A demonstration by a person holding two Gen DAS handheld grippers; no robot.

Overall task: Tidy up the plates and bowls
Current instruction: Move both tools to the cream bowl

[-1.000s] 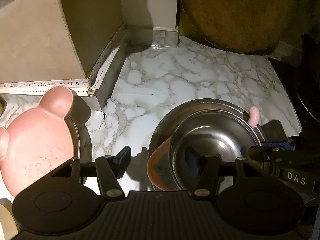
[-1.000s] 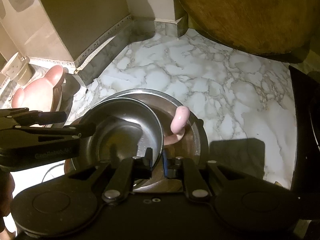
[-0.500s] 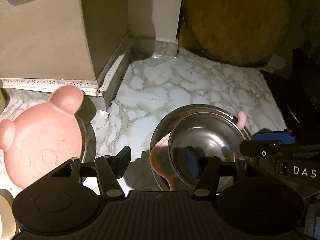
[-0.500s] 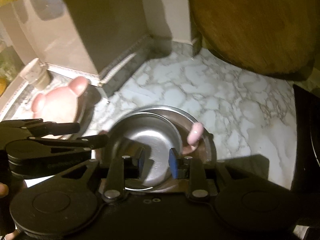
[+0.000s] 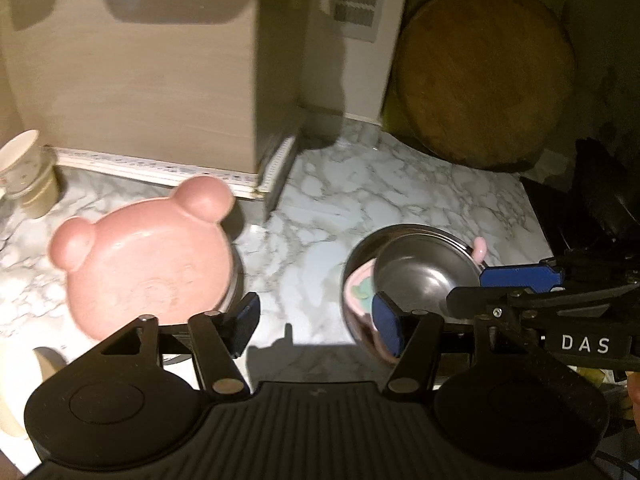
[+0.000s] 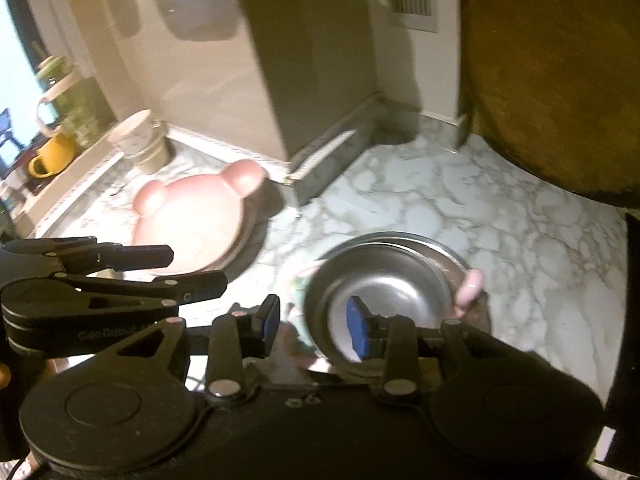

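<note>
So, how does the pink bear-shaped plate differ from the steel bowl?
The pink bear-shaped plate is matte pink with two round ears; the steel bowl is round, shiny metal. The plate is shallow, the bowl deeper. The bowl sits nested in other dishes. Both are on the marble counter.

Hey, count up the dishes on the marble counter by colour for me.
Pink: 2, bear-shaped plate and the pink dish under the steel bowl.
Steel: 2, small bowl nested over a larger steel bowl.
White: 1, cup.
Total: 5
</note>
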